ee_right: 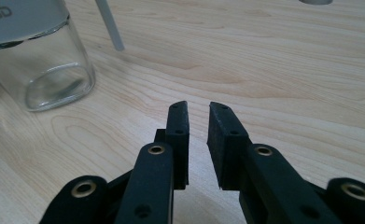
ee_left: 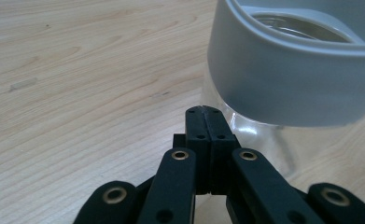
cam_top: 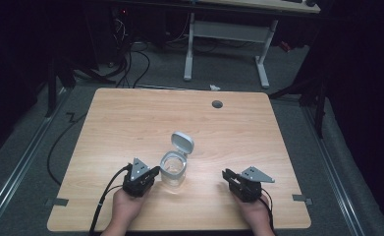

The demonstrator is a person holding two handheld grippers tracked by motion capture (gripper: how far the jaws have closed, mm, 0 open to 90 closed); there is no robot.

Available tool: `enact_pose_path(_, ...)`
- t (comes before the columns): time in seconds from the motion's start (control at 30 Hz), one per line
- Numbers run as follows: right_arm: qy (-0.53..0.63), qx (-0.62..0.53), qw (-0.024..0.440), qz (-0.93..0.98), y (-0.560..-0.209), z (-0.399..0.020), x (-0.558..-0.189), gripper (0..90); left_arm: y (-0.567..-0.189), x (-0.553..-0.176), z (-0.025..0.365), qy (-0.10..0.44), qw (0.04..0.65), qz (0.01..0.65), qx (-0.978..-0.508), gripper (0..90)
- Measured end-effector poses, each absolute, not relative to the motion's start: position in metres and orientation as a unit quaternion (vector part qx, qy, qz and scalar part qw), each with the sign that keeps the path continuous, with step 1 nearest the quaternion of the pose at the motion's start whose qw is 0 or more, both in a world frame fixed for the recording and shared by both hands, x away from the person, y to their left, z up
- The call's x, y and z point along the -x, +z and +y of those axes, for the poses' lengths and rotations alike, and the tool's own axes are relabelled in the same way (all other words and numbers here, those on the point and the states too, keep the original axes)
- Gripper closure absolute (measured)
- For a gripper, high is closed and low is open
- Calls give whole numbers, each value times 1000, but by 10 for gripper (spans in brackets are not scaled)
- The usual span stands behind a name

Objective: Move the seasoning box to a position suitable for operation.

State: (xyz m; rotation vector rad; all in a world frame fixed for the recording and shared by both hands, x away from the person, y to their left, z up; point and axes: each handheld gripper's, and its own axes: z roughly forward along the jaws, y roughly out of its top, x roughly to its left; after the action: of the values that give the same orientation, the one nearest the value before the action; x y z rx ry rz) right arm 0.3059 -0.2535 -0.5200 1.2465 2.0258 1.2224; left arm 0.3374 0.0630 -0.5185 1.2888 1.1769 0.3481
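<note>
The glass jar (cam_top: 173, 170) stands upright on the wooden surface (cam_top: 130, 113), a little toward my side of the middle, with its grey lid (cam_top: 182, 142) flipped open and tilted back behind the mouth. My left tool (cam_top: 152, 173) sits just beside the jar on its left, clenched tight on nothing; in the left gripper view its tips (ee_left: 204, 111) are near the clear wall under the grey collar (ee_left: 283, 88), though I can't quite tell whether they touch it. My right tool (cam_top: 227, 173) rests well apart on the jar's right, its jaws nearly together with a narrow gap and nothing between them.

I judge the jar rigid, fairly heavy for its size, smooth and slippery on the clear wall, and breakable if it tips. It looks empty, so it may slide when nudged. The grey collar should give the better hold: matte and wide. The hinged lid looks light and thin, best pushed down from its top edge while the other tool steadies the body.
</note>
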Motion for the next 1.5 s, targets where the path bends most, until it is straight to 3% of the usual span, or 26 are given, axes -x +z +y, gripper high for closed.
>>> enact_pose_path(0.6, 446, -454, 227, 737, -522, -255, -307, 768, -518, -321, 45, 134, 641, 492, -573, 882)
enact_pose_path(1.07, 449, -460, 221, 734, -522, -254, -308, 741, -518, -319, 52, 146, 643, 489, -571, 836)
enact_pose_path(1.27, 442, -455, 231, 737, -520, -251, -307, 740, -521, -305, 66, 152, 639, 490, -574, 820)
enact_pose_path(1.5, 436, -456, 235, 740, -520, -243, -307, 761, -525, -283, 66, 123, 646, 482, -579, 833)
